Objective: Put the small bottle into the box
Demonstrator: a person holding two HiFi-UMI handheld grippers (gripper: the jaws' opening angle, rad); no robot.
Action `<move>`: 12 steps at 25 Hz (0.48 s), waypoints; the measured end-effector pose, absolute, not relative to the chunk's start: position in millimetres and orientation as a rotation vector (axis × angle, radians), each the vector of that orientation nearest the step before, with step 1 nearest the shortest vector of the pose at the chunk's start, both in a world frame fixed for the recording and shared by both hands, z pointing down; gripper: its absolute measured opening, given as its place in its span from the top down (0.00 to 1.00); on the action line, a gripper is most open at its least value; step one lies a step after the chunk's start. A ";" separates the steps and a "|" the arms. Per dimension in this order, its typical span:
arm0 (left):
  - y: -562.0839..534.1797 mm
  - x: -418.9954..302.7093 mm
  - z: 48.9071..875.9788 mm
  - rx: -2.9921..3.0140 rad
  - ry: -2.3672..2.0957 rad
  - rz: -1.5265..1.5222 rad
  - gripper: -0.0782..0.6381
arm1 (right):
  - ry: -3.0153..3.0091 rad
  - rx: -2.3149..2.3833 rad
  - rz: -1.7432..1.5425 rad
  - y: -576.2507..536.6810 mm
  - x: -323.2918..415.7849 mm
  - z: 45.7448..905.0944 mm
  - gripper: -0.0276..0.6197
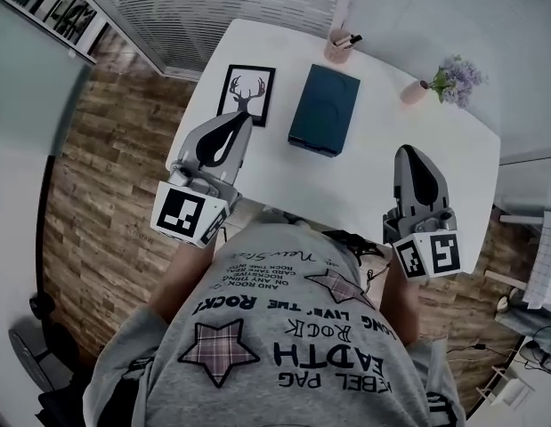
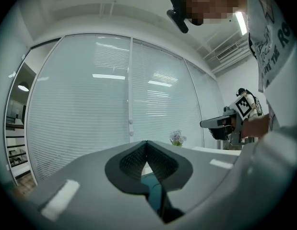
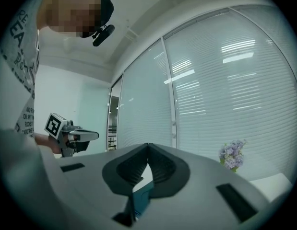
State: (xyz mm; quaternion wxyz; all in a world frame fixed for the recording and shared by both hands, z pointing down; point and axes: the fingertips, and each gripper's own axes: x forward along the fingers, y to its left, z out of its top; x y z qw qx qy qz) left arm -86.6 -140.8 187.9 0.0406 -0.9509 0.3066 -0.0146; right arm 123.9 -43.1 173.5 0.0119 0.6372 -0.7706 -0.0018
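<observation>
A dark teal closed box [image 1: 324, 109] lies flat in the middle of the white table [image 1: 284, 172]. Part of it shows through the jaw gap in the left gripper view [image 2: 153, 182] and the right gripper view [image 3: 142, 196]. My left gripper [image 1: 241, 117] hovers over the table's near left edge, beside the framed picture, its jaws shut with nothing between them [image 2: 147, 142]. My right gripper [image 1: 409, 151] hovers over the near right part of the table, also shut and empty [image 3: 148, 145]. Both point level toward the far side. I cannot make out a small bottle.
A framed deer picture [image 1: 247, 93] lies left of the box. A pink cup with pens [image 1: 338, 46] stands at the far edge. A small pink vase of purple flowers [image 1: 442, 84] stands far right. Window blinds [image 2: 110, 95] lie beyond the table; wooden floor [image 1: 115, 158] at left.
</observation>
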 end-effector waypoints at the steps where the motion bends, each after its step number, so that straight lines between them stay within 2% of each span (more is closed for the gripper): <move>1: -141.1 -87.4 188.8 -2.913 0.941 -0.045 0.88 | -2.396 1.992 -0.012 -43.1 123.9 173.2 0.94; 12: -141.4 -87.0 196.8 -2.921 0.933 -0.054 0.88 | -2.325 2.076 -0.036 -34.1 129.3 172.5 0.94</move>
